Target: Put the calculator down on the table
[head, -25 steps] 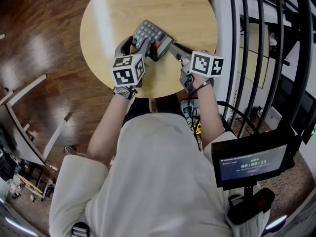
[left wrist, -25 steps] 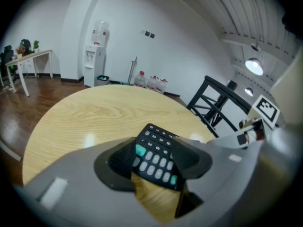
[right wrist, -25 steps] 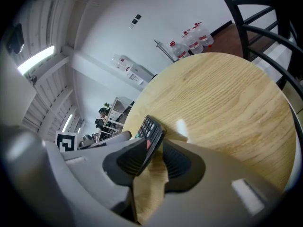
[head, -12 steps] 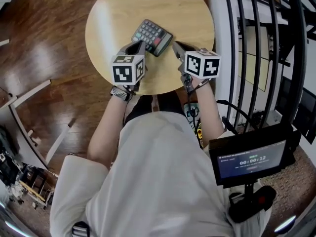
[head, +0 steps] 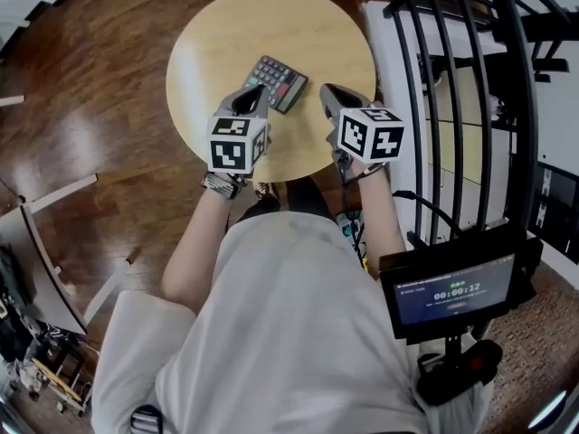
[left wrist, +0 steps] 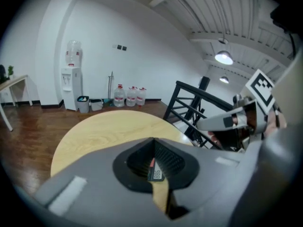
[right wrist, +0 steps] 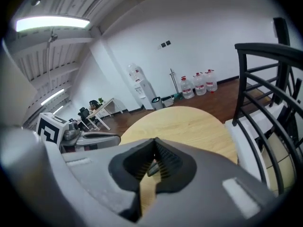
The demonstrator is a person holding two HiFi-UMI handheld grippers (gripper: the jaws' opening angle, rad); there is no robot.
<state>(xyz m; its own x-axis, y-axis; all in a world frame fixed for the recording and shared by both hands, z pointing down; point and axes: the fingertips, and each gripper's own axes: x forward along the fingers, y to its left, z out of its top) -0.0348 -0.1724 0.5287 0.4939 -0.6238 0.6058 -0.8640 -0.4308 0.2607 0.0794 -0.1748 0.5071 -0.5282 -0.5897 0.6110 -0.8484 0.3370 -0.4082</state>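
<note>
Calculator (head: 279,82) lies on desk (head: 271,25), toward its near edge. Left gripper (head: 253,93) just left of it, right gripper (head: 326,92) right, apart. Railing (head: 452,107) right of desk.

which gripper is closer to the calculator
Left. The left gripper overlaps the calculator's near-left edge in the head view; the right gripper is off to its right, with bare table between.

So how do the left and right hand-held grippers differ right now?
The left hand-held gripper overlaps the calculator at its near edge in the head view; the right hand-held gripper stands clear, to its right. The left angles up-right in that view, the right up-left. Both are shut, empty, over the table where the calculator lies.
</note>
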